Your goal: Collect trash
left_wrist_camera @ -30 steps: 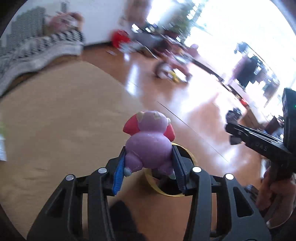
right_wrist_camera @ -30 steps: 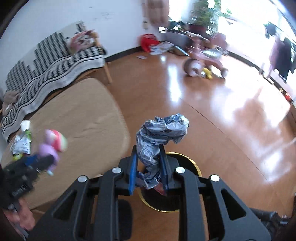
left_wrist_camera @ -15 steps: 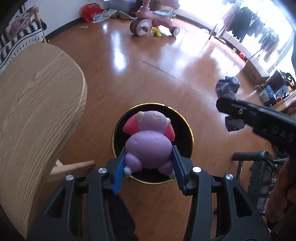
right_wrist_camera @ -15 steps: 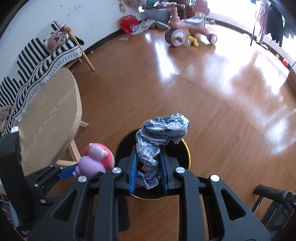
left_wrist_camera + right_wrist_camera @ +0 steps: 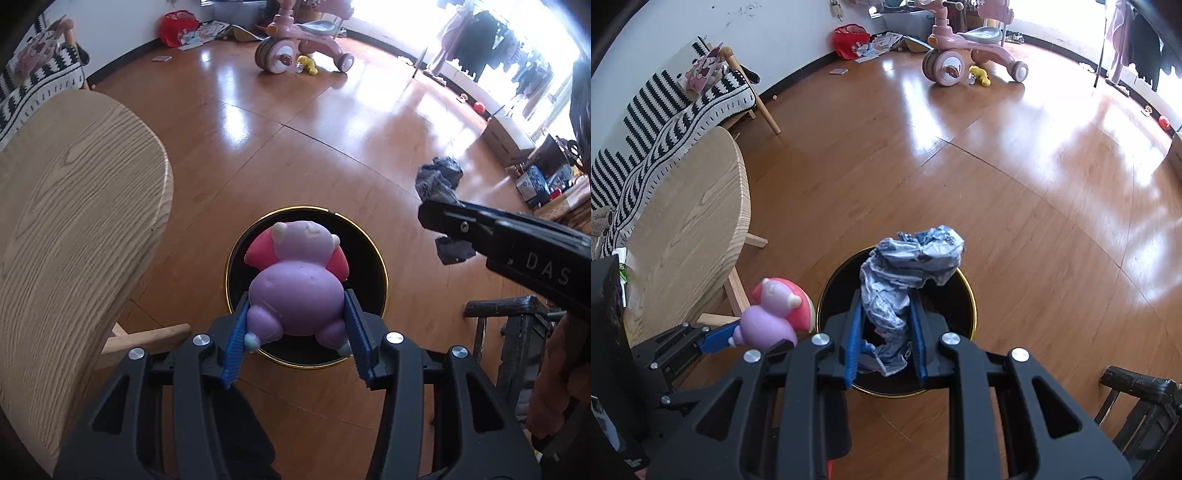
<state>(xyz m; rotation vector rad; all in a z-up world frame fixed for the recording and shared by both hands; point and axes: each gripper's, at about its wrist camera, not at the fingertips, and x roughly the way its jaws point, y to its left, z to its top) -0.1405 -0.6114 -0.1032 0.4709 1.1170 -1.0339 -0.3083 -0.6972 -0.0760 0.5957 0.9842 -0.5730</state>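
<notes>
My left gripper is shut on a purple and pink squishy toy and holds it above a black bin with a gold rim on the floor. My right gripper is shut on a crumpled blue-white wrapper above the same bin. The toy and the left gripper show at the left of the right wrist view. The right gripper with the wrapper shows at the right of the left wrist view.
A light wooden table stands left of the bin. A dark chair is at the right. A striped sofa, a pink tricycle and a red bag are farther off on the wooden floor.
Both grippers have swung from the table over to the bin and tilted down. They hold the toy and the wrapper as before.
</notes>
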